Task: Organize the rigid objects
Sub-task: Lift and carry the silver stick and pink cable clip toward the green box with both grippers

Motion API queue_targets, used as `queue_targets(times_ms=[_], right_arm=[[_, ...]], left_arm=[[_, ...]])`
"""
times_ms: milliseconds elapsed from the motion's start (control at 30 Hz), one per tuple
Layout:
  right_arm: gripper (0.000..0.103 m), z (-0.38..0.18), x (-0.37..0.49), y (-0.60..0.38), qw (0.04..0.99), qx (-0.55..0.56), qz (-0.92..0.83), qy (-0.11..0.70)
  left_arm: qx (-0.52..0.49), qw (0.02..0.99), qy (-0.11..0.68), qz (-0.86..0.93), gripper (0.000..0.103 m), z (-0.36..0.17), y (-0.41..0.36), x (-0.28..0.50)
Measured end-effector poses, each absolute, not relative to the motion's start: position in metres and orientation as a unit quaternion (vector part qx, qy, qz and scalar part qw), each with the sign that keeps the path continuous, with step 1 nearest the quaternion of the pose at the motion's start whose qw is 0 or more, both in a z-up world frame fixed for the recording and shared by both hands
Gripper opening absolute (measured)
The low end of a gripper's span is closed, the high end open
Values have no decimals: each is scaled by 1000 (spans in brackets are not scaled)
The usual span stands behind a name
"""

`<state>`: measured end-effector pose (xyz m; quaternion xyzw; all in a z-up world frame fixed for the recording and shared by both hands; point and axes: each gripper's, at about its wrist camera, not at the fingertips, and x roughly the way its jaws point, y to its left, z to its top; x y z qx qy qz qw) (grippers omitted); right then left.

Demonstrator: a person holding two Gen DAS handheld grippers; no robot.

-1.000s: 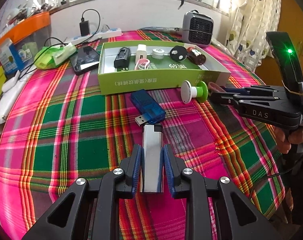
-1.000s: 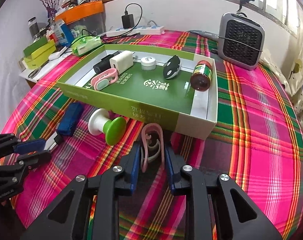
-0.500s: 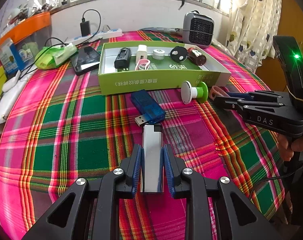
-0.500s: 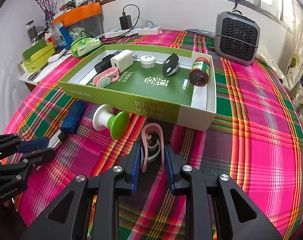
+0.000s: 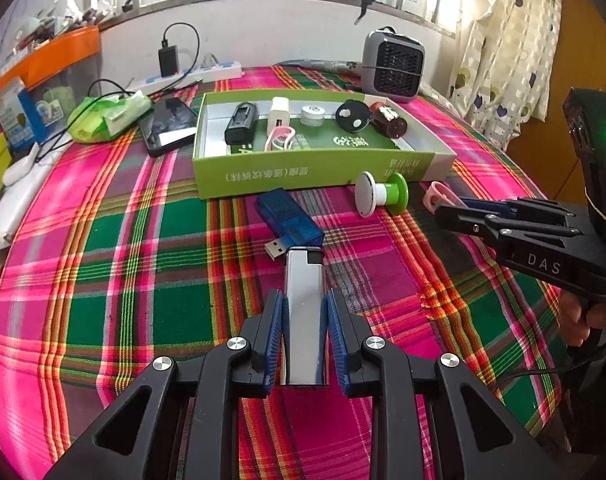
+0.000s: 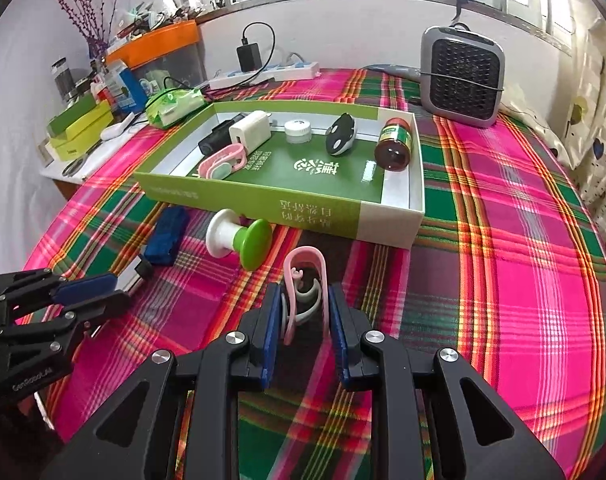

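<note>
My left gripper (image 5: 305,300) is shut on a silver lighter (image 5: 303,276), held low over the plaid tablecloth. Just past its tip lies a blue USB stick (image 5: 289,218). My right gripper (image 6: 305,300) is shut on a pink clip (image 6: 305,272), a short way in front of the green box (image 6: 263,204). A green-and-white spool (image 6: 243,240) lies on its side by the box's front wall. Inside the box are a charger, an adapter, a small jar, a brown bottle (image 6: 393,144) and another pink clip (image 6: 221,162).
A grey fan heater (image 6: 461,74) stands behind the box at the back right. A phone (image 5: 169,128), a green wipes pack (image 5: 107,116) and a power strip (image 5: 195,74) lie at the back left. A hand (image 5: 583,316) holds the right gripper's handle.
The right gripper, still holding the pink clip, has drawn slightly back from the box. The left gripper and lighter have stayed put.
</note>
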<state>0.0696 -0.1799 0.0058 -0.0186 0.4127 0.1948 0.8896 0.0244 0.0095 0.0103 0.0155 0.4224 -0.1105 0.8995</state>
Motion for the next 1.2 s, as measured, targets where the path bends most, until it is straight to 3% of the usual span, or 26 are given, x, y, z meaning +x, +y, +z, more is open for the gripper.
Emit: queue_targets(times_ms=[1200], right_arm=[[24, 60, 95, -192, 918, -3, 176, 357]], left_arm=[[14, 924, 364, -120, 22, 76, -3, 73]])
